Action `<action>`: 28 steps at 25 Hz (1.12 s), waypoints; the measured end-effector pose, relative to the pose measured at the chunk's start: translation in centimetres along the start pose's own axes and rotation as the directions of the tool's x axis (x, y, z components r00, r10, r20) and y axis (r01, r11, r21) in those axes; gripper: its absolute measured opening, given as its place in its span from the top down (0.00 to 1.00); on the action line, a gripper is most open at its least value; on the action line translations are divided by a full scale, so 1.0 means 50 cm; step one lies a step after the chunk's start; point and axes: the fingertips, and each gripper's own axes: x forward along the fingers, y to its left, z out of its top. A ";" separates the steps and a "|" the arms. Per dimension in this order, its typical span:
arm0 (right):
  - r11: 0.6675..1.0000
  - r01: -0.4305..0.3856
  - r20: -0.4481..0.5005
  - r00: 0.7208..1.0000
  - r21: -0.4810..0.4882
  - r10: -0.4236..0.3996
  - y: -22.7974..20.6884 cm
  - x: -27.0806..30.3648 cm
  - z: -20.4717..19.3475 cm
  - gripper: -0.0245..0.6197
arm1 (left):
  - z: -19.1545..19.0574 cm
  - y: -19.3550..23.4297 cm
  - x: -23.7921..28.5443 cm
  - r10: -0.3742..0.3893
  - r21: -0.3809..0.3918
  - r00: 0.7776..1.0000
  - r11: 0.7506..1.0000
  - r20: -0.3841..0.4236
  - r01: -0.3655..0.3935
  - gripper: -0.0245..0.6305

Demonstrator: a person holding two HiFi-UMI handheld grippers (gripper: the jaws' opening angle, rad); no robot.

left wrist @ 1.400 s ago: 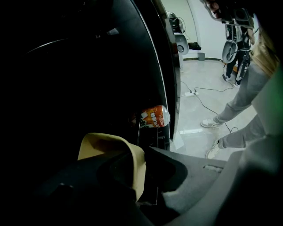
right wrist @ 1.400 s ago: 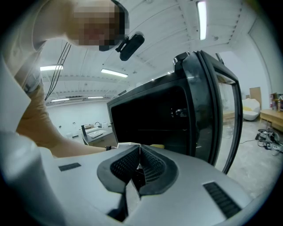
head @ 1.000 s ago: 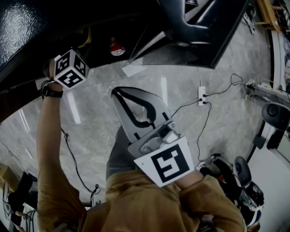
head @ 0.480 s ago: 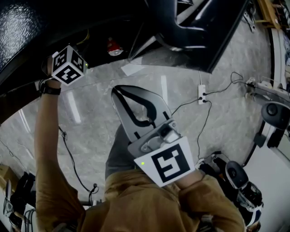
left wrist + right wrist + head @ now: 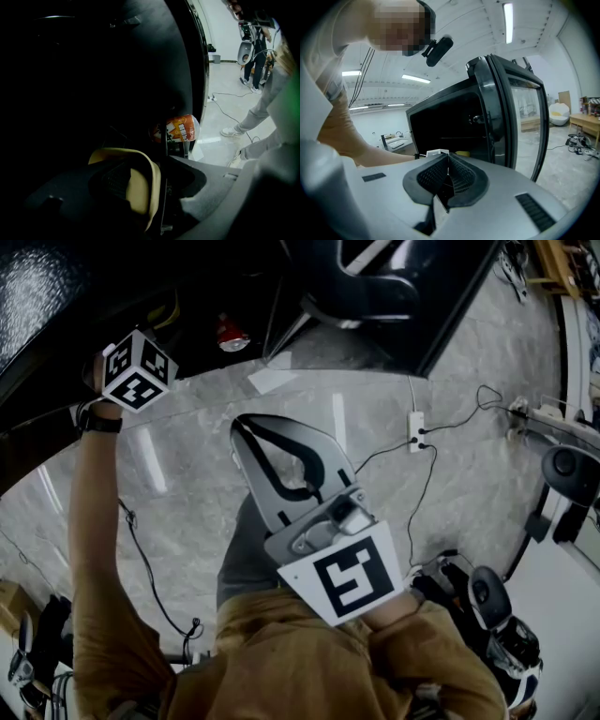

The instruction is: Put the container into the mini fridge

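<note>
The mini fridge (image 5: 56, 296) is black and its door (image 5: 441, 306) stands open. My left gripper (image 5: 157, 161) reaches into the dark interior; in the head view only its marker cube (image 5: 138, 371) shows. A pale yellow container (image 5: 140, 180) sits between its jaws, close against the left one, with a gap to the right one. These jaws have just been opening and are open now. My right gripper (image 5: 246, 432) hangs in front of my body, shut and empty, pointing at the fridge (image 5: 450, 122), where a bit of the yellow container (image 5: 462, 153) shows.
An orange can (image 5: 180, 127) lies in the fridge just past the container; it shows as a red top (image 5: 230, 334) in the head view. A power strip (image 5: 418, 437) and cables lie on the marble floor. Equipment (image 5: 562, 474) stands at the right.
The left marker cube sits a little higher and further left in the head view. The right gripper has not moved.
</note>
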 end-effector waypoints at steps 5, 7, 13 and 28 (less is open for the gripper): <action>1.000 0.003 0.000 1.000 0.006 -0.003 -0.008 -0.009 -0.002 0.96 | 0.008 -0.004 -0.001 0.016 -0.010 1.000 1.000 0.015 -0.015 0.54; 1.000 0.003 0.000 1.000 0.005 -0.003 -0.009 -0.009 -0.001 0.96 | 0.009 -0.010 -0.009 0.014 -0.019 1.000 1.000 0.026 -0.013 0.52; 1.000 -0.014 0.008 1.000 0.007 0.014 -0.001 -0.006 0.010 0.96 | 0.015 -0.037 -0.032 0.016 -0.024 0.999 1.000 0.051 -0.015 0.52; 0.998 -0.057 0.006 0.998 -0.030 0.058 0.055 -0.015 -0.009 0.96 | -0.016 -0.072 -0.116 0.146 -0.115 0.983 0.984 0.115 -0.133 0.54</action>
